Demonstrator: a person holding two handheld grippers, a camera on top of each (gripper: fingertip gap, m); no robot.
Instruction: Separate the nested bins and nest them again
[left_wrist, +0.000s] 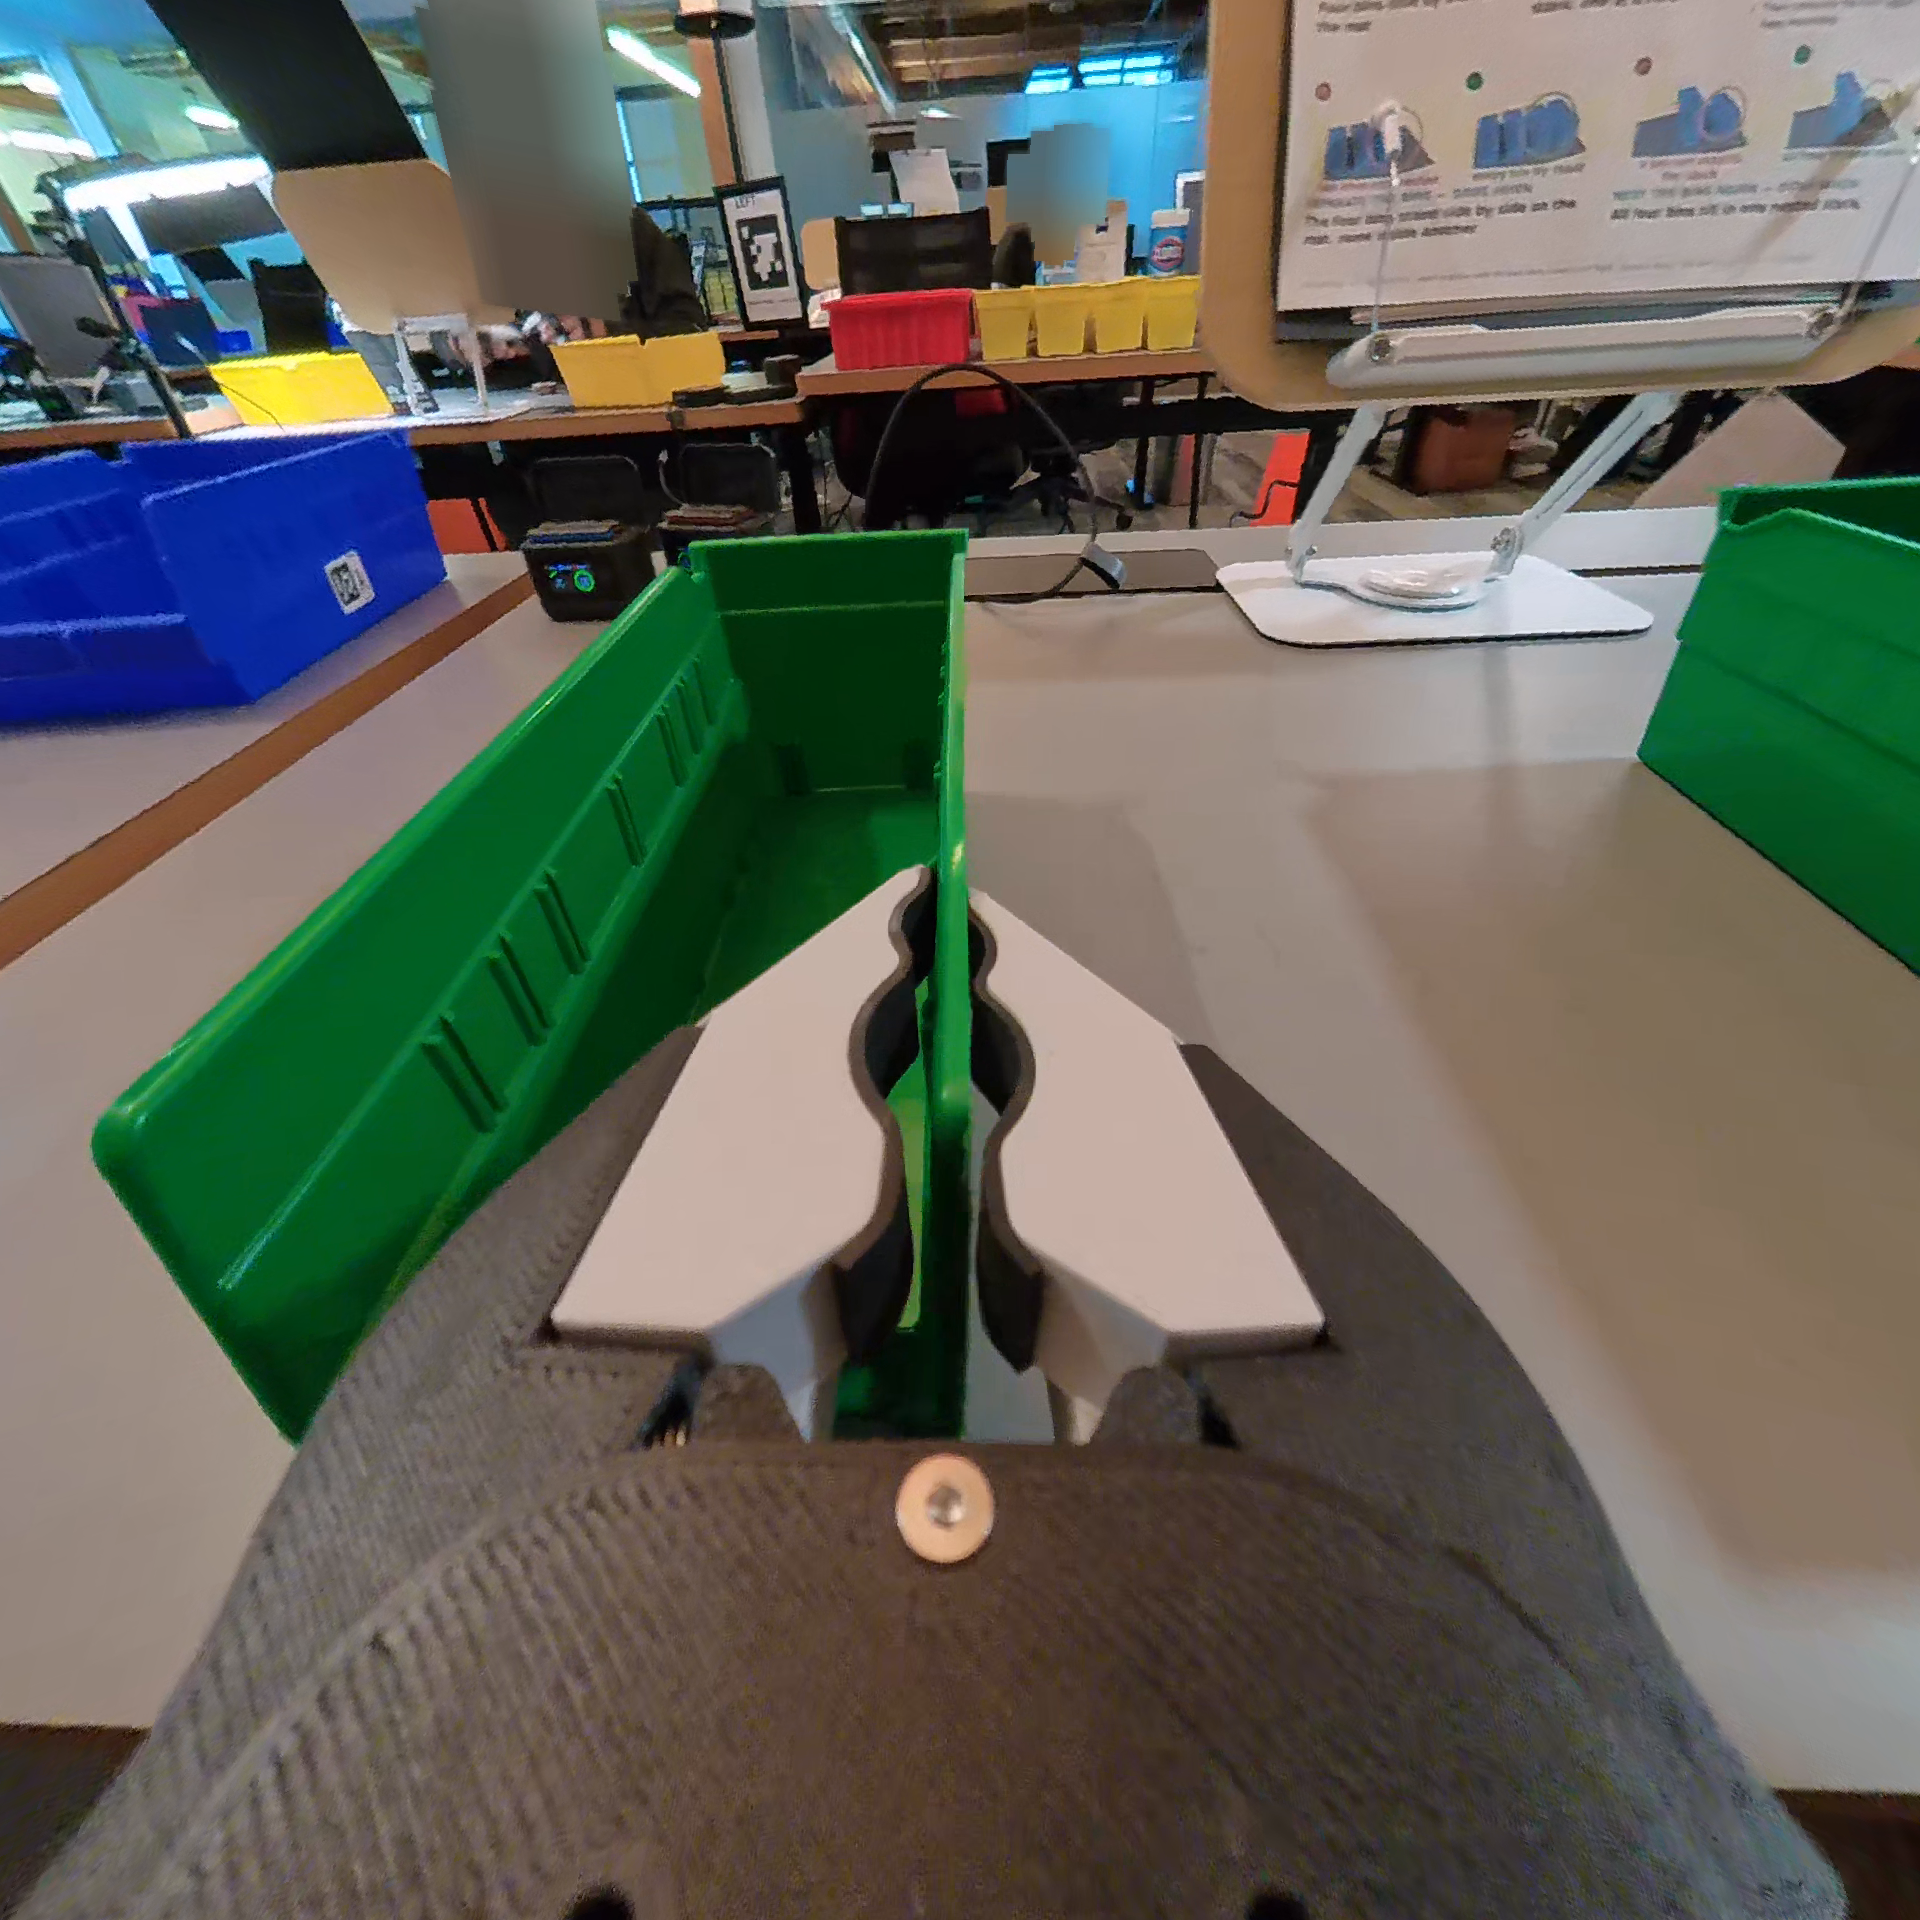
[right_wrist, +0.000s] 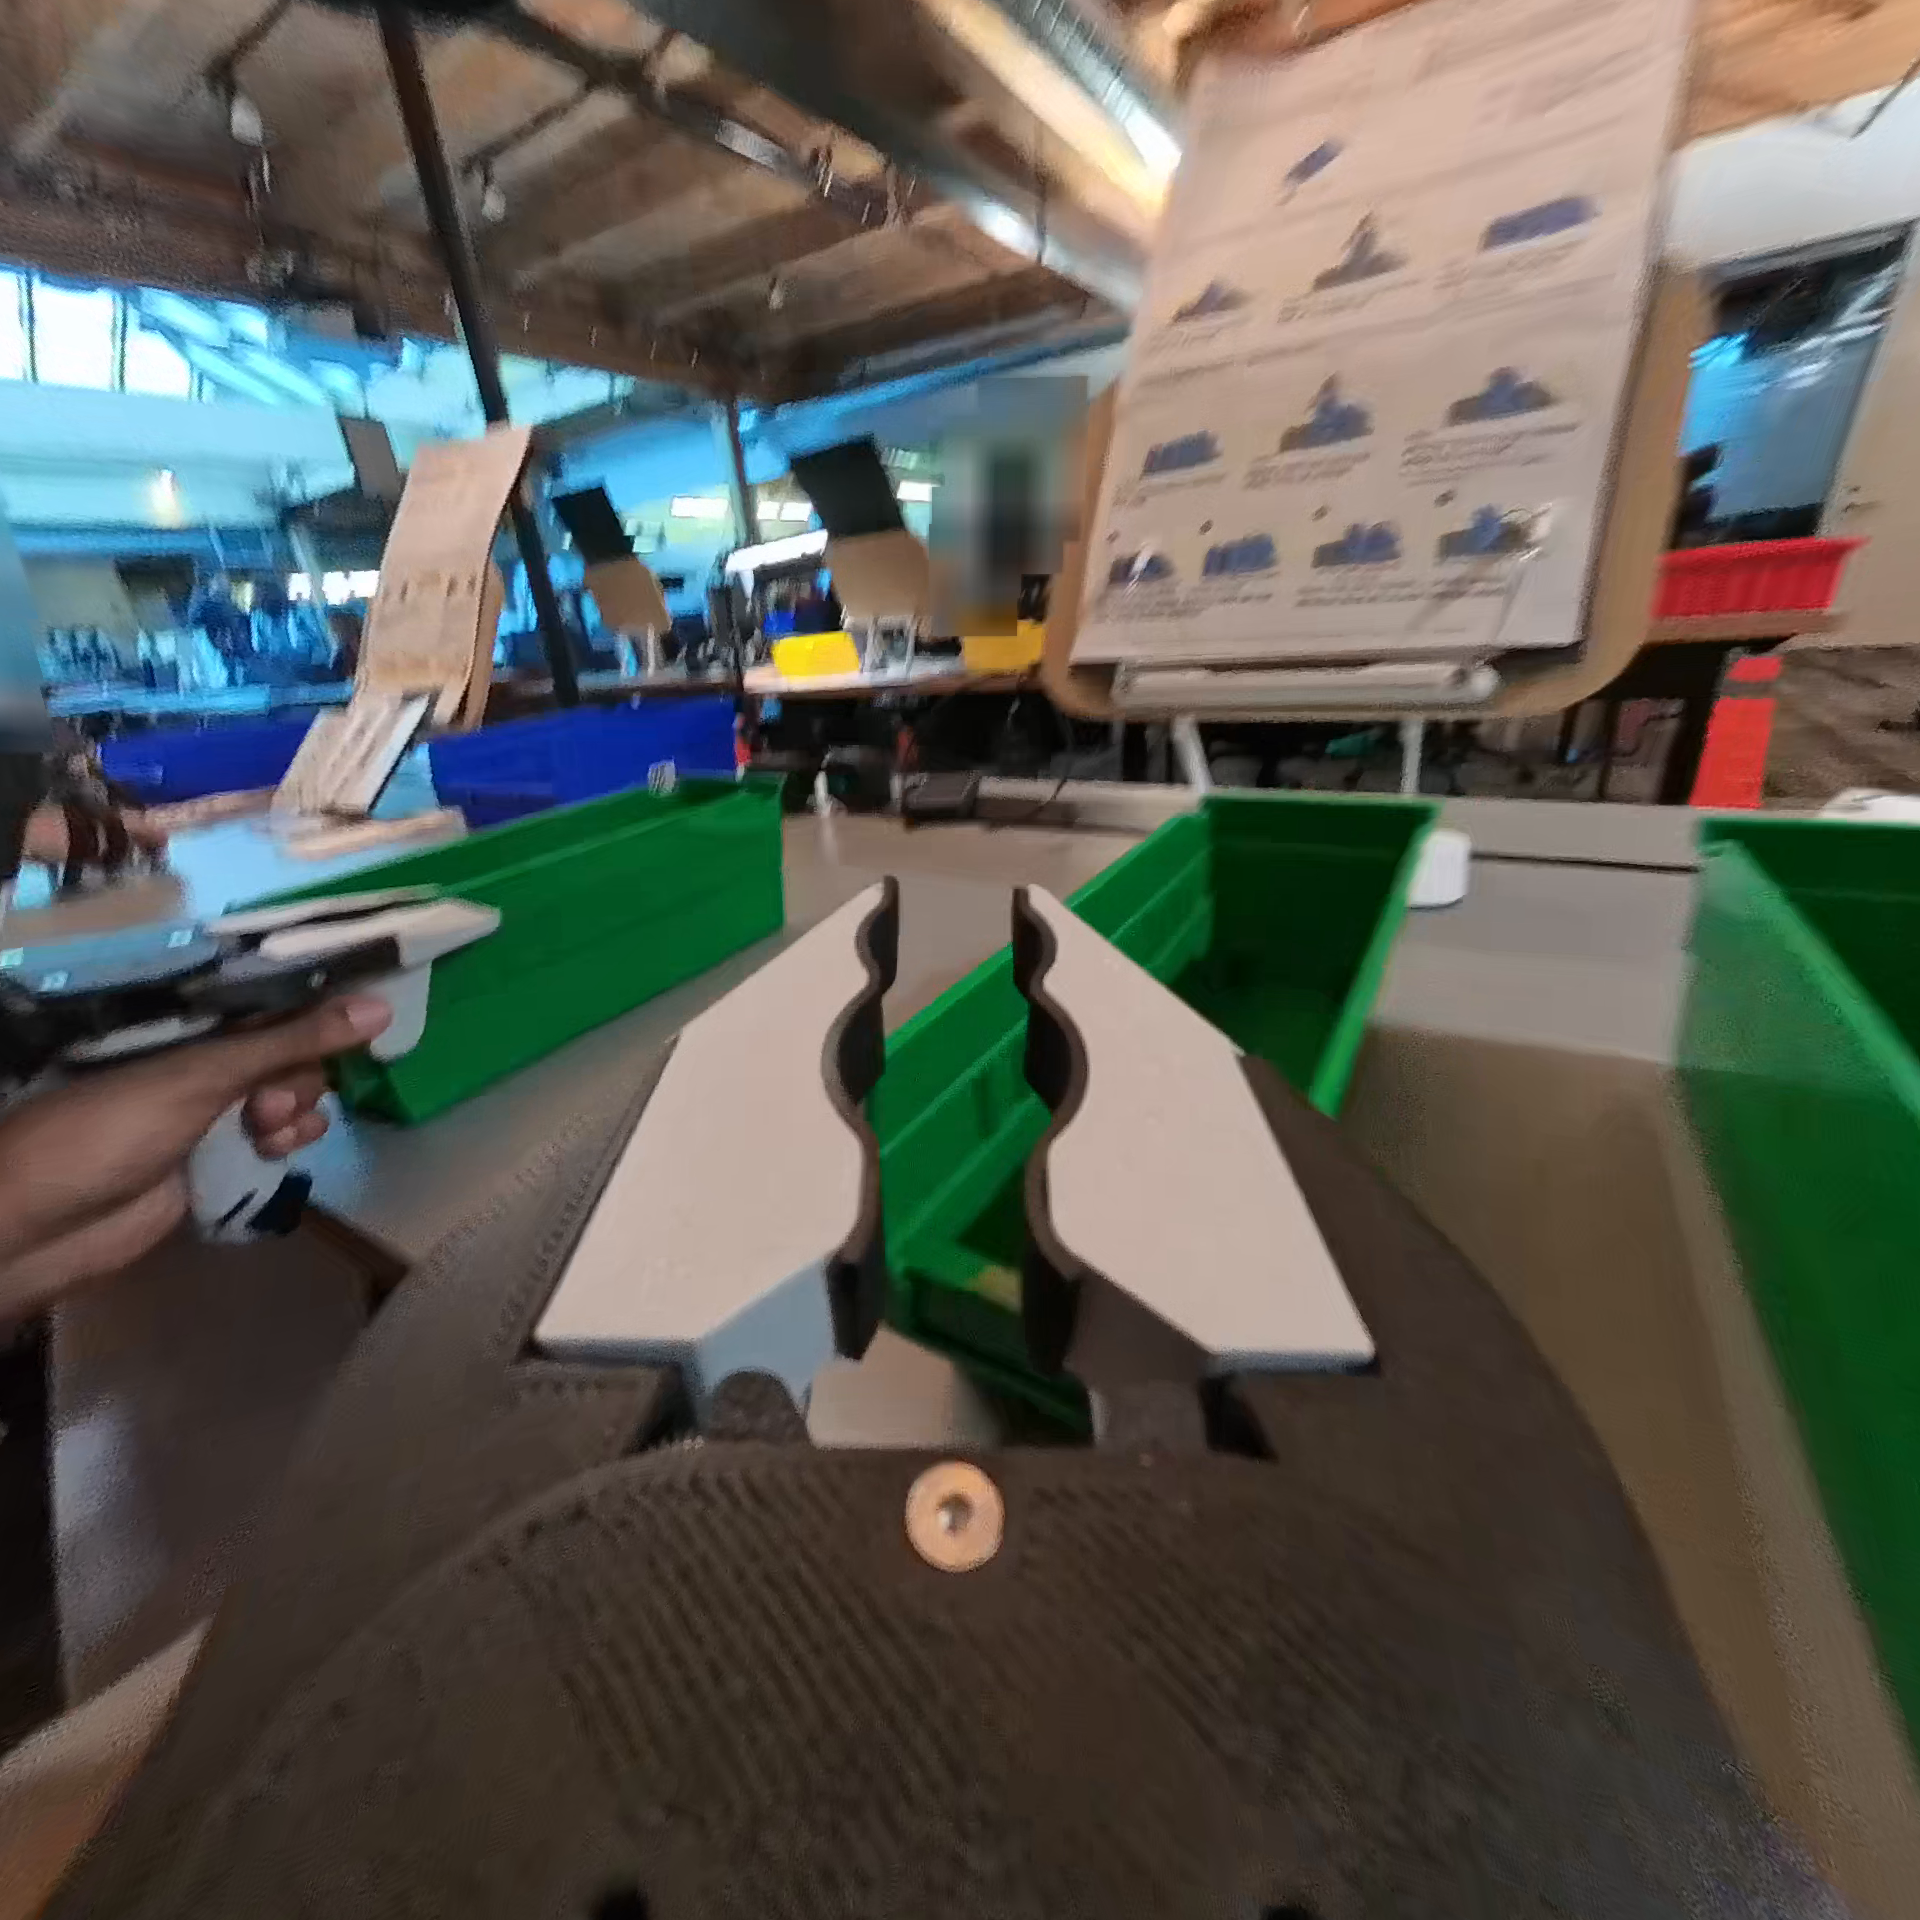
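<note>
In the left wrist view, my left gripper (left_wrist: 951, 894) is shut on the right side wall of a long green bin (left_wrist: 499, 987) that stands on the pale table (left_wrist: 1351, 1039). A second green bin (left_wrist: 1808, 727) stands apart at the right. In the right wrist view, my right gripper (right_wrist: 951, 904) is open, with its jaws on either side of the left wall of the middle green bin (right_wrist: 1247, 956). The left gripper (right_wrist: 447, 925), held by a hand, shows at the left, on its bin (right_wrist: 623, 914). A third green bin (right_wrist: 1808, 1143) stands at the right.
Blue bins (left_wrist: 208, 603) sit on the neighbouring table at the left. An instruction board (left_wrist: 1558, 156) on a white stand (left_wrist: 1434, 603) rises at the back of the table. A small black device (left_wrist: 582, 582) sits behind the held bin.
</note>
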